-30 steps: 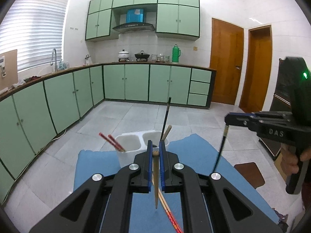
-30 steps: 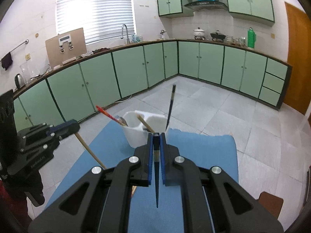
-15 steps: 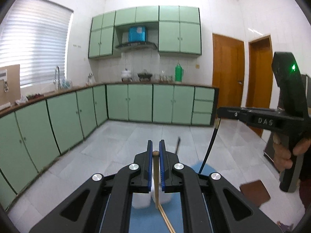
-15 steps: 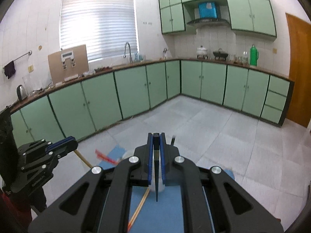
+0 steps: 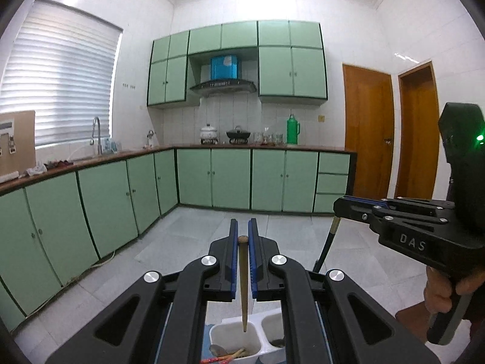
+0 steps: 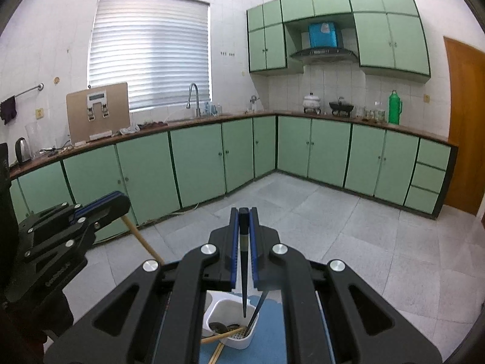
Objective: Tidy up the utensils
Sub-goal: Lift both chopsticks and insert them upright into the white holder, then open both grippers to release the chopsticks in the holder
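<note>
Left claw (image 5: 242, 239) closed on a wooden chopstick (image 5: 243, 285), tip hanging above white two-compartment utensil holder (image 5: 235, 330), right claw (image 6: 243, 224) closed on a black chopstick (image 6: 244, 279), tip over the holder's compartment, blue mat (image 6: 269, 339) beneath.

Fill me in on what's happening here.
A person is sorting chopsticks into a white holder, with a handheld gripper in each hand. The left gripper is shut on a wooden chopstick, tip hanging over the white utensil holder. The right gripper is shut on a black chopstick, also above it. Neither is released yet; a few utensils already lie inside.
</note>
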`<state>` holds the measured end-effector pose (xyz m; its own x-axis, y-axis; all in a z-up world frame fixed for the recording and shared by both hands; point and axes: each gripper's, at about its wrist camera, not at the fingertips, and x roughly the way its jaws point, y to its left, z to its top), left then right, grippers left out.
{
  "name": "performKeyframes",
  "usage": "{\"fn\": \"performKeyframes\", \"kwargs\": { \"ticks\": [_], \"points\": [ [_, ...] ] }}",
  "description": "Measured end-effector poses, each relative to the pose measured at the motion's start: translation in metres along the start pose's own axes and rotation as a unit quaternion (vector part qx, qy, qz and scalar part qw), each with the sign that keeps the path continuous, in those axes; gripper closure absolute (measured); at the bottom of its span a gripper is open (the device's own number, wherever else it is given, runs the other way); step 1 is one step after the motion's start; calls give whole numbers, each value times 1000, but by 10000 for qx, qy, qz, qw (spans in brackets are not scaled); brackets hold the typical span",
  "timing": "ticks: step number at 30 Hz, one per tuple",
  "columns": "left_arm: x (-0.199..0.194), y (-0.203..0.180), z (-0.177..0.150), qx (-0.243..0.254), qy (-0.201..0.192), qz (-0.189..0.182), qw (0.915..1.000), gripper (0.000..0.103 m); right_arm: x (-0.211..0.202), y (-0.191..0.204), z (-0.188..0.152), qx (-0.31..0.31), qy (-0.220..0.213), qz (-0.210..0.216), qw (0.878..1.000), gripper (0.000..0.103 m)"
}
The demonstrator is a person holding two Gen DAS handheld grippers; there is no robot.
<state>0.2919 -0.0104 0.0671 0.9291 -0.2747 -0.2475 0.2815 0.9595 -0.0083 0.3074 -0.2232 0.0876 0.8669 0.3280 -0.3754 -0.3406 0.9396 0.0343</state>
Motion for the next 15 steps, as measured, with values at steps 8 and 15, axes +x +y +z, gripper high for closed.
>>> {"fn": "performKeyframes", "kwargs": {
  "ticks": [8,15],
  "points": [
    [38,12,-29,-82,497,-15,9987,97,28,5,-28,11,295,19,9996,97],
    [48,19,-45,-153,855,-15,9962,96,36,9,-43,1,521,2,9986,96]
  ]
}}
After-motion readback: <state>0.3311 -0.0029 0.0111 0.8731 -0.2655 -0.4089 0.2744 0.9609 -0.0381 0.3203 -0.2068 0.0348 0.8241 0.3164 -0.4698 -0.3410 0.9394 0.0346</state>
